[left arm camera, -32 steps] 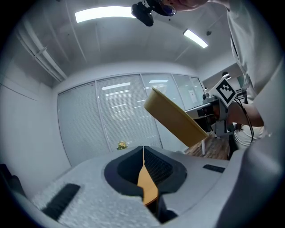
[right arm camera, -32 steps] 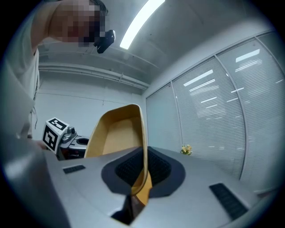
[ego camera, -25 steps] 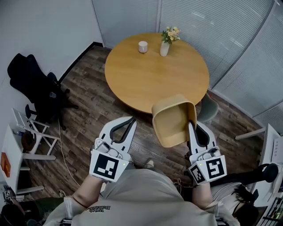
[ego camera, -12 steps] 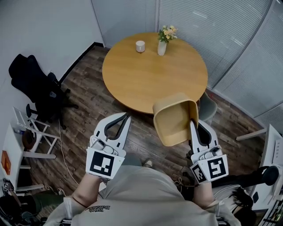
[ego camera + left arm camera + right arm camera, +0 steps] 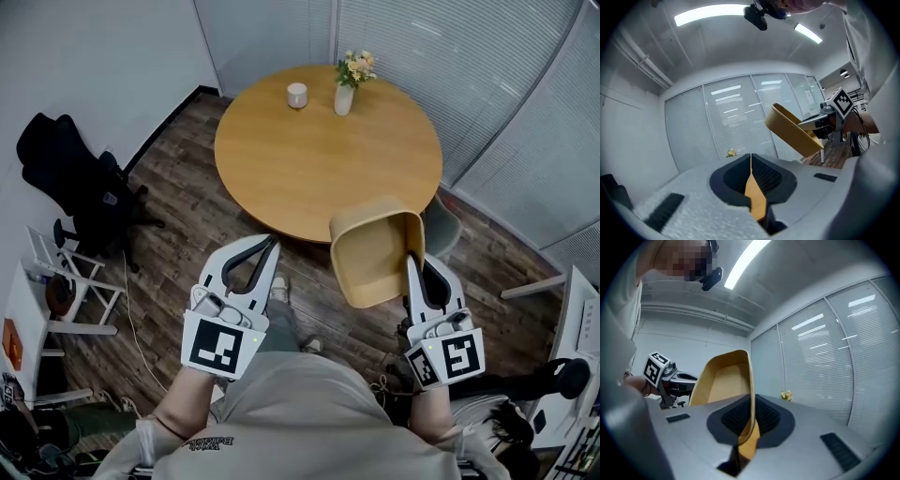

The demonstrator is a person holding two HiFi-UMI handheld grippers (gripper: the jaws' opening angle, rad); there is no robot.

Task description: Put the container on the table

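Tan rounded container (image 5: 370, 253), R gripper (image 5: 411, 258) clamped

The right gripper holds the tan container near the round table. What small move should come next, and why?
Probably carry the container forward until it is fully over the table. The right gripper is shut on its wall, and it hangs mostly over the floor by the table's near edge. That part of the table is bare; the cup and vase stand far back.
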